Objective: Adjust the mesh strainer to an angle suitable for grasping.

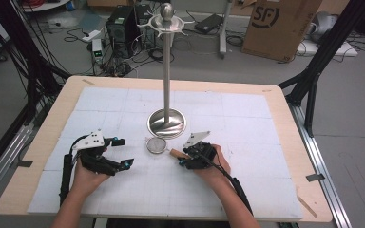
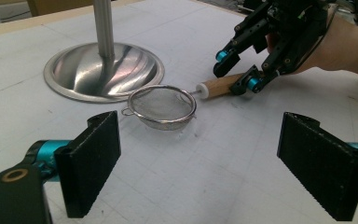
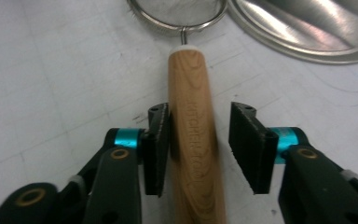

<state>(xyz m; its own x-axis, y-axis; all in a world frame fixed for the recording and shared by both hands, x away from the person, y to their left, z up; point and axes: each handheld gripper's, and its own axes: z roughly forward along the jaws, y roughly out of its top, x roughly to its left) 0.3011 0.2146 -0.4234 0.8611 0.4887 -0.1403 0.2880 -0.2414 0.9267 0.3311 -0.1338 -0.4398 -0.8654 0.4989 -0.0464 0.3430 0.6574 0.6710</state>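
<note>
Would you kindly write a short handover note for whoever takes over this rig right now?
Right gripper: its fingers straddle the wooden handle of the small mesh strainer. One finger touches the handle and a gap shows at the other, so there is no firm grip yet.
Left gripper: open, holding nothing, pointed at the strainer from short of it.
Things: the strainer lies on the white table mat, just in front of the round base of the metal stand.
Done: the right gripper is lined up on the handle.
Left: close fully and lift; hanging it on the stand's top hooks looks likely.
</note>
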